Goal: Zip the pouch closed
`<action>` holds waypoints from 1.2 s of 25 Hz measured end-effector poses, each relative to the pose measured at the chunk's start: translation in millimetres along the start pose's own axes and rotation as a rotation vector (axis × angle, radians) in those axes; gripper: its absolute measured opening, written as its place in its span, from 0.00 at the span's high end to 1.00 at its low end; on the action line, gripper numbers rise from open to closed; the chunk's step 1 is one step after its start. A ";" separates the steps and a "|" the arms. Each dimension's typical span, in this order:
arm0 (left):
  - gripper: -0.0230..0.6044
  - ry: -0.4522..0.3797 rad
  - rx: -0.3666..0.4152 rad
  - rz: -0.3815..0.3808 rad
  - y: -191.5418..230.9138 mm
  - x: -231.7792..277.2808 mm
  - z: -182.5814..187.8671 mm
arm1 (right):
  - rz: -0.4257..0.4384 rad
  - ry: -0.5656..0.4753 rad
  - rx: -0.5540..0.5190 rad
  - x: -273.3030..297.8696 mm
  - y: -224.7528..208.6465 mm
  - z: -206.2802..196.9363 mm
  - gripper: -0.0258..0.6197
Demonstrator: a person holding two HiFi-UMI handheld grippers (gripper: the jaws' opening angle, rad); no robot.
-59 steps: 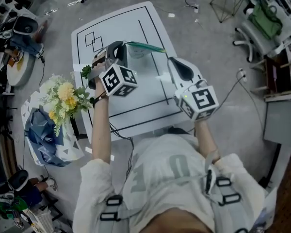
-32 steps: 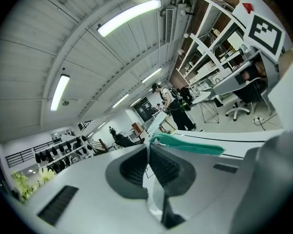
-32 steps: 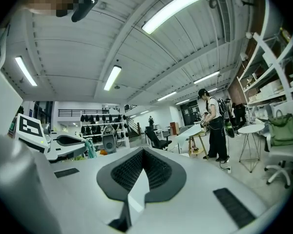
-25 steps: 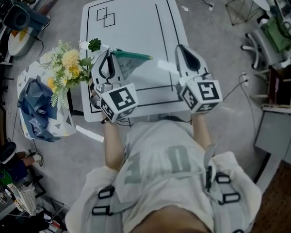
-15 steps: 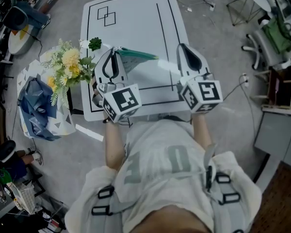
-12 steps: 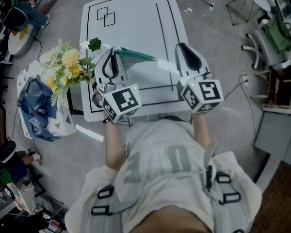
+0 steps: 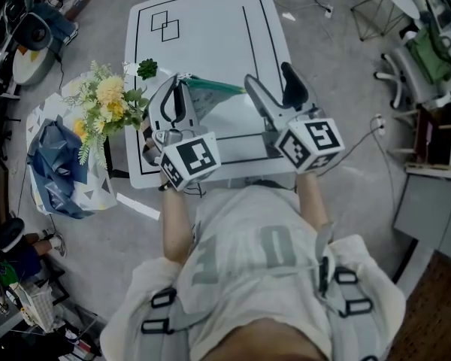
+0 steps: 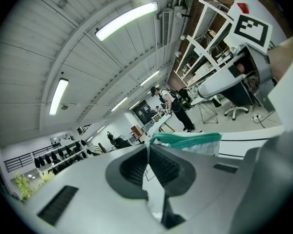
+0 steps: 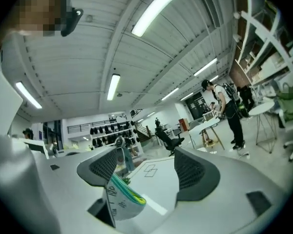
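The left gripper [image 7: 177,80] clamped the pouch [image 7: 214,87] while the right gripper [image 7: 267,74] had just opened wide, gripping nothing, so zipping appeared finished and the pouch needed setting on the table [image 7: 210,21].

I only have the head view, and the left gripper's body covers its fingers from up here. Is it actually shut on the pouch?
Observer: Yes. In the left gripper view the left gripper has its fingers together, pinching the pouch by its edge. The teal zip band runs off to one side.
Operator: Does the right one hold the zip end?
Observer: No. The right gripper view shows the right gripper with its fingers apart; they have just been opening. The pouch's end sits in the gap beside one finger, not pressed.
Operator: Anything on that end?
Observer: A yellow-green tip on the band.
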State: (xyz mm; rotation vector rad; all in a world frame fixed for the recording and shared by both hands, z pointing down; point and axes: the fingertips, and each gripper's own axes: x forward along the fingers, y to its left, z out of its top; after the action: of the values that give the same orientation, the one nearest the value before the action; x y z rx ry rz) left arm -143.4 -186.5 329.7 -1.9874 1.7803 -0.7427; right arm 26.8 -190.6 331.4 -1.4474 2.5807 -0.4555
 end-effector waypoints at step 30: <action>0.94 -0.564 0.676 -0.005 -53.6 -26.4 58.6 | 0.599 0.117 0.785 -15.6 95.5 0.3 0.68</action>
State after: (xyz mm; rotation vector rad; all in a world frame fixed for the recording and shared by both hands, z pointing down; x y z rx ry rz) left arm -67.1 -157.5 311.4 -1.5281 1.0161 -0.5938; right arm -41.9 -130.7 299.0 -0.3841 2.3004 -1.2656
